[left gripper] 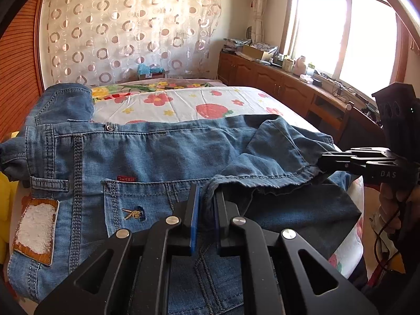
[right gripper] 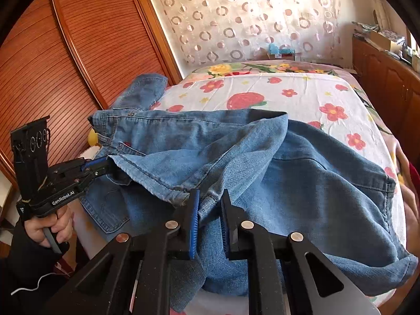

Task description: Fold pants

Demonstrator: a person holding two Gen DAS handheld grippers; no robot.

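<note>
pants (left gripper: 157,162) lay across bed (left gripper: 183,99) near edge | left gripper (left gripper: 207,197) fingers clamped on hem | right gripper (right gripper: 210,199) fingers clamped on hem

Blue denim pants (left gripper: 147,157) on white, red-flowered sheet (left gripper: 183,102).
</note>
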